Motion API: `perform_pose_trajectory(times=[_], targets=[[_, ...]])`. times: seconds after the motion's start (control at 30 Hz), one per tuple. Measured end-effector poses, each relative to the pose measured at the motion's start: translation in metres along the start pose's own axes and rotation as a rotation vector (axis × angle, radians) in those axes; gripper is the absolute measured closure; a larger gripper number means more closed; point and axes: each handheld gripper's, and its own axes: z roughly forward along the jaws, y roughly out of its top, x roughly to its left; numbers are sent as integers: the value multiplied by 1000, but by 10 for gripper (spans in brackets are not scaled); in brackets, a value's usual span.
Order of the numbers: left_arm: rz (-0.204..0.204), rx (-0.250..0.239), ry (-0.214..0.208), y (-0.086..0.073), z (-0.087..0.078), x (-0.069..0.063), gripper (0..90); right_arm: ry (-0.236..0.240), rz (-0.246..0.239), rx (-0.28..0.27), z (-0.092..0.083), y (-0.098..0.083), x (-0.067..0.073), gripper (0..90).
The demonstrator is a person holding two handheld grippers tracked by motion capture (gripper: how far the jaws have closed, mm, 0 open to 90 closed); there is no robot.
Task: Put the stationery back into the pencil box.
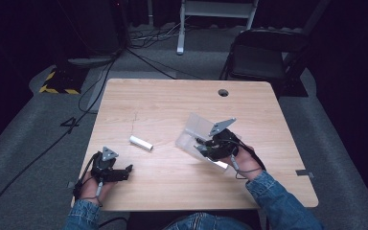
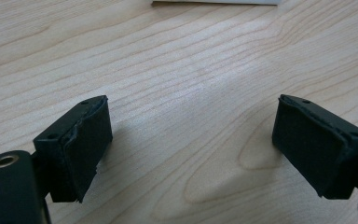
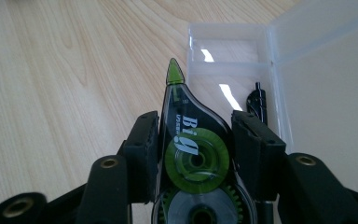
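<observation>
A small white tube (image 1: 141,143) lay on the light wooden counter (image 1: 172,100) near the middle, well apart from both claws. A clear plastic box (image 3: 242,70) sat open toward the right side, its lid up, with a small black thing (image 3: 257,103) inside. The right claw (image 3: 196,135) was shut on a see-through green and black tape roller (image 3: 191,144) with green wheels and a pointy green tip, just over the box. The left claw (image 2: 191,140) sat near the front left corner, open wide and holding nothing.
</observation>
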Motion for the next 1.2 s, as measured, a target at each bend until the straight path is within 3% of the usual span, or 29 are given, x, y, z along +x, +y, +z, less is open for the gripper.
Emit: perform_pose_trajectory(times=[0.4, 0.8, 1.2], targets=[[-1, -1, 1, 0, 0, 0, 123, -31, 14, 55, 5, -11, -10, 532], [-1, -1, 1, 0, 0, 0, 123, -15, 31, 122, 10, -17, -14, 531], [2, 0, 0, 0, 0, 0, 123, 0, 42, 139, 11, -23, -16, 531]])
